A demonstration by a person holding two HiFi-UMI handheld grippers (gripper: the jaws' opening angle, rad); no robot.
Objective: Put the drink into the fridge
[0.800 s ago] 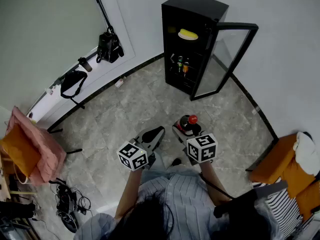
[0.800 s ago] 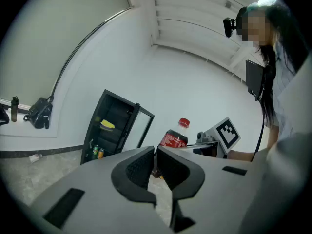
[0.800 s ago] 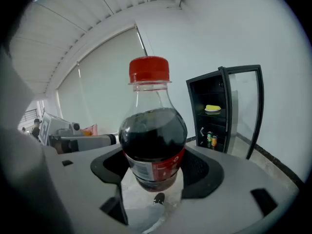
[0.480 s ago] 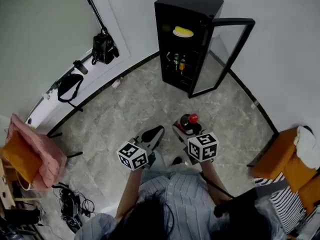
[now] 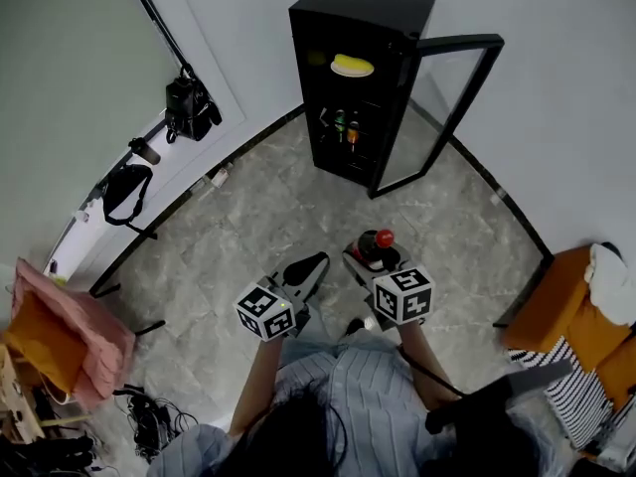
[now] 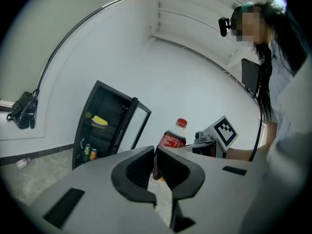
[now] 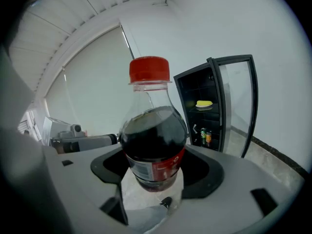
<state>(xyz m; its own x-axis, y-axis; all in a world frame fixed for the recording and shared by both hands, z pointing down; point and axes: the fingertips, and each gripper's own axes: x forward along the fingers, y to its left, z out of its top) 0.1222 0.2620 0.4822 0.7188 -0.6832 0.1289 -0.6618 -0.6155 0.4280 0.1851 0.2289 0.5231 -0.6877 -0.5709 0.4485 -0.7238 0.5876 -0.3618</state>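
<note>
Jaws of the right gripper (image 5: pixel 371 254) are pinching an upright clear plastic cola bottle with a red cap (image 5: pixel 377 238) at the head view's lower centre. The left gripper (image 6: pixel 154 152) is carrying nothing, its jaws pressed together. A black fridge with an open glass door (image 5: pixel 358 78) is standing at upper centre, well apart.

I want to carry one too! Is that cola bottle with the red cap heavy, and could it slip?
The clear plastic cola bottle with a red cap looks nearly full, so probably heavy for its size. Its smooth round sides might slip in the right tongs, which grip it low. Top-heavy, it could tilt.
</note>
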